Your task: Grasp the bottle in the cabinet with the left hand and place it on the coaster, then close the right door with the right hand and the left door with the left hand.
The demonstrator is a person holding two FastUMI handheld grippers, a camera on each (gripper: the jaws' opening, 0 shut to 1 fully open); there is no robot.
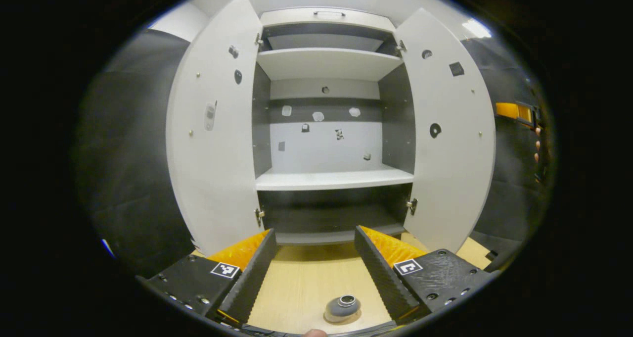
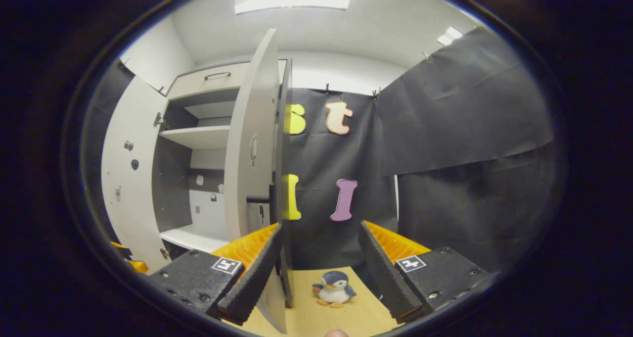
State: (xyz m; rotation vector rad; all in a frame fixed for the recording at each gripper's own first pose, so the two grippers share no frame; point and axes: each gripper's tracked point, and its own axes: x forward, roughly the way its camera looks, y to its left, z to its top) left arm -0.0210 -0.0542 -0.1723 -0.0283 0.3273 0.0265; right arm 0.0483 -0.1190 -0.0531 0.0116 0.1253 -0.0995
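Cabinet (image 1: 329, 181) doors both stand wide open in the left gripper view, left door (image 1: 212, 129) and right door (image 1: 452, 129) swung out, shelves bare apart from small marks on the back wall. Bottle (image 1: 342, 307) sits upright on the wooden table (image 1: 306, 282), seen from above between the spread fingers of the left gripper (image 1: 314, 272), not touching them; whether a coaster lies under it is hard to tell. Right gripper view: right gripper (image 2: 321, 272) has its fingers apart too, the door's edge (image 2: 277, 178) just by the left finger, contact unclear. A penguin toy (image 2: 334, 288) stands on the table between them.
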